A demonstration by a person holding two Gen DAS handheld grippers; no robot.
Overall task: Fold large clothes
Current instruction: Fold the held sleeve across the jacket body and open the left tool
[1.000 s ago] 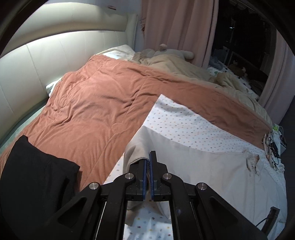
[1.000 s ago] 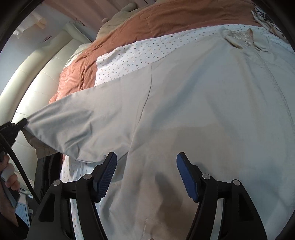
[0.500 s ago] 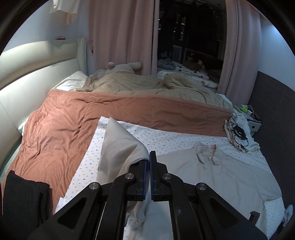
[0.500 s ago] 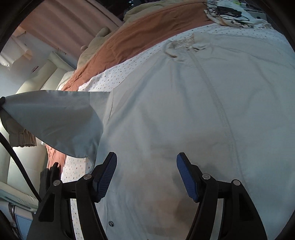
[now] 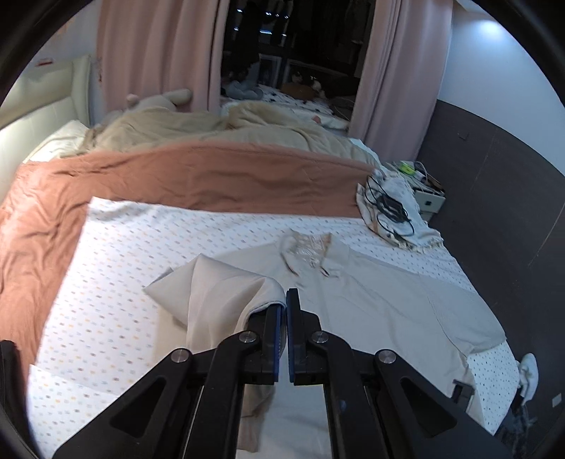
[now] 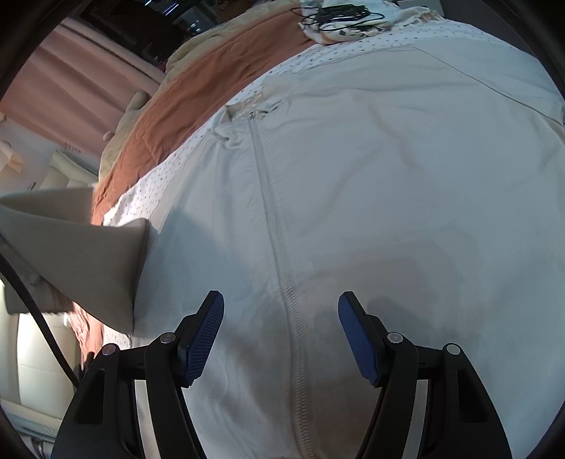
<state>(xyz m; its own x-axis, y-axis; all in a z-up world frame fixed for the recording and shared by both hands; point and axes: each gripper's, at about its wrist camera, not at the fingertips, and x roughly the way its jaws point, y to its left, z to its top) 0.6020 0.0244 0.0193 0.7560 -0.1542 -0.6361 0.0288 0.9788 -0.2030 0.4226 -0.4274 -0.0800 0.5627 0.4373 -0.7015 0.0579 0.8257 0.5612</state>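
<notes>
Across the bed, over a dotted sheet, a beige jacket is spread flat with its collar toward a rust blanket. Only the left wrist view takes in the room: pink curtains, a tan duvet beyond the blanket, a dark wall panel and a pale cloth carrying black cables at the far corner of the bed. From the right wrist view the jacket fills nearly the whole frame, and its closed zip is seen running down the middle, a detail lost in the other view. The cables are glimpsed at its top edge.

One sleeve is lifted off the sheet and folded in over the jacket body; its end is pinched by the left gripper, whose blue pads are pressed together on the cloth. From the right wrist view the same sleeve is seen raised at the far left, but the tool holding it is out of frame. The right gripper is held wide apart just above the lower front of the jacket, one finger on either side of the zip, with nothing between its pads.
</notes>
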